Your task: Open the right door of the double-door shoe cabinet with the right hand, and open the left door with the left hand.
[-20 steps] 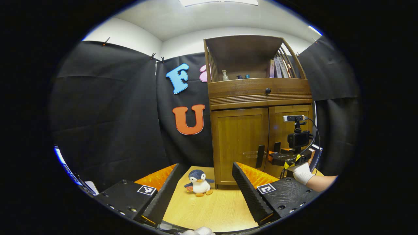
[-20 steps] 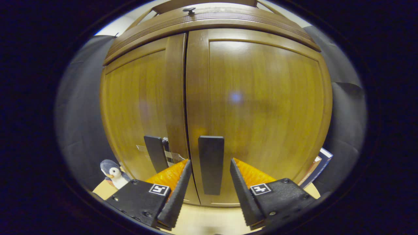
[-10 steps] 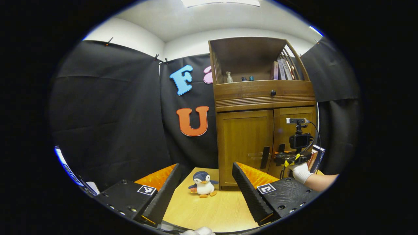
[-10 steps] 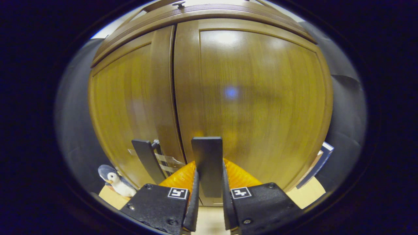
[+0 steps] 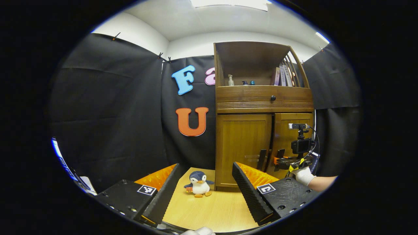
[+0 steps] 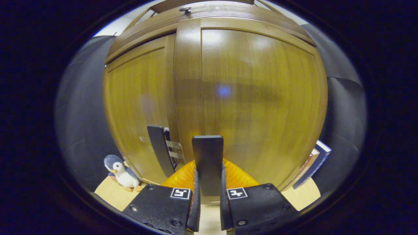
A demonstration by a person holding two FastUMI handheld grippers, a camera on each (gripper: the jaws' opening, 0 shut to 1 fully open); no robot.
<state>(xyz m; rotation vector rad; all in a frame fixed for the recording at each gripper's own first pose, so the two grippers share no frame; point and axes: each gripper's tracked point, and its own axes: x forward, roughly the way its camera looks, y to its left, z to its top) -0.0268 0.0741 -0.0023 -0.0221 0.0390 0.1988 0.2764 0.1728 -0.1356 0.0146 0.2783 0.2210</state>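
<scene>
The double-door shoe cabinet (image 5: 261, 143) stands on a light wooden floor (image 5: 212, 212) against the black cloth wall. In the right gripper view, the right door (image 6: 261, 98) sits slightly proud of the left door (image 6: 137, 104), its inner edge overlapping the seam; in the left gripper view a dark gap shows between the two doors. Each door carries a dark vertical handle close to the seam: the right door handle (image 6: 207, 163) and the left door handle (image 6: 160, 150).

The right gripper (image 6: 207, 192) is closed on the right door handle, with both fingers pressed against its two sides near the lower end. In the left gripper view the same gripper (image 5: 287, 161) appears farther off, at the cabinet front, held by a gloved hand (image 5: 303, 175), with a small camera mounted above it.

The left gripper (image 5: 205, 182) is wide open and holds nothing; it is well apart from the cabinet, with its fingers framing the floor in front.

A plush penguin (image 5: 198, 183) stands on the floor near the cabinet's left front corner. Above the doors are a drawer with a round knob (image 5: 273, 97) and an open shelf holding small bottles (image 5: 231, 80) and books (image 5: 282, 76). More books (image 6: 313, 164) lean beside the cabinet's right side.
</scene>
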